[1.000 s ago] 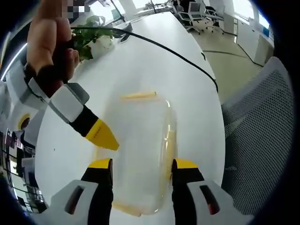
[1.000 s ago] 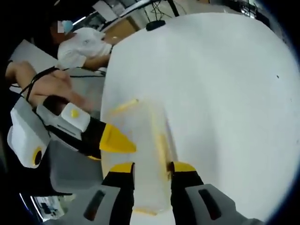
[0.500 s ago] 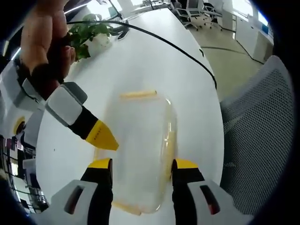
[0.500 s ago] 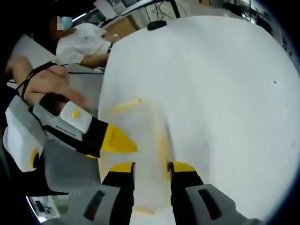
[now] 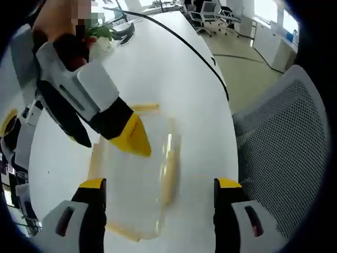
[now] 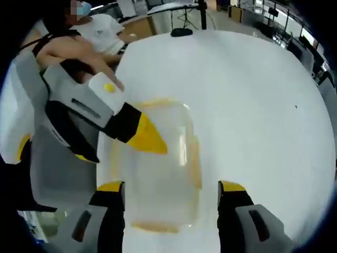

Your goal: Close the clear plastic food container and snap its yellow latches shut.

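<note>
On the white table (image 5: pixel 174 79), lying lid-down between both grippers: clear container (image 6: pixel 158 168) with yellow latches (image 5: pixel 168 168). Left gripper (image 5: pixel 160 192) gaping wide, holding nothing. Right gripper (image 6: pixel 171 192) likewise spread wide, gripping nothing, straddling it.

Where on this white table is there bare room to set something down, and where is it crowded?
Bare white table stretches beyond the clear food container, toward the far edge. In the left gripper view, a free strip lies between the container and black cable. Crowded: over the container, where both grippers converge.
</note>
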Demonstrator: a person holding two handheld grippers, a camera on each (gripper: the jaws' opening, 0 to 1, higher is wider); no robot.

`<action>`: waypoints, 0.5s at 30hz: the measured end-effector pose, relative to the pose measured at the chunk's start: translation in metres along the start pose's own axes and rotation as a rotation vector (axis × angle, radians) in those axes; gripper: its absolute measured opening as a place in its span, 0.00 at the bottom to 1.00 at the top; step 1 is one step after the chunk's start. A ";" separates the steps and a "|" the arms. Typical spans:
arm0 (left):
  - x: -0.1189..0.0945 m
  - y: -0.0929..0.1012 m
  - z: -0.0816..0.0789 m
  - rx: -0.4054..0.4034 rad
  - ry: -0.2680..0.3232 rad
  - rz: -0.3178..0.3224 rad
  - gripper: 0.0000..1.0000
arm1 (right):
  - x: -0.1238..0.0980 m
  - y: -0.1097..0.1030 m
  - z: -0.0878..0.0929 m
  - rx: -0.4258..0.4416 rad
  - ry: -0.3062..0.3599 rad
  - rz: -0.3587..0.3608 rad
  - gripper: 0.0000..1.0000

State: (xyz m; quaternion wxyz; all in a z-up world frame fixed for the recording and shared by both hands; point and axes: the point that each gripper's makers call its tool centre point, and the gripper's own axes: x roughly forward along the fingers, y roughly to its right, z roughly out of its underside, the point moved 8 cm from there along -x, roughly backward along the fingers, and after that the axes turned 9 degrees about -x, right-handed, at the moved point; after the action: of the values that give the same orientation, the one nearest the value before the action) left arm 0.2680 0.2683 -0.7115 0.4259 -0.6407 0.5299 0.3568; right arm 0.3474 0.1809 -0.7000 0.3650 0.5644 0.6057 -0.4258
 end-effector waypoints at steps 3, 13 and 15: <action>-0.002 -0.001 -0.004 -0.041 0.013 -0.014 0.92 | -0.004 -0.006 0.005 -0.016 0.049 0.041 0.73; -0.001 0.010 -0.017 -0.086 0.023 0.028 0.94 | -0.006 -0.015 0.011 -0.018 0.095 0.076 0.73; -0.002 0.009 -0.017 -0.046 0.004 0.015 0.89 | -0.007 -0.017 0.011 -0.017 0.104 0.079 0.72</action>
State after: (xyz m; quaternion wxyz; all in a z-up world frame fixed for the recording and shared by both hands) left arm 0.2592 0.2526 -0.7049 0.4073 -0.6469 0.5272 0.3709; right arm 0.3311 0.1683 -0.6954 0.3542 0.6061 0.6047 -0.3762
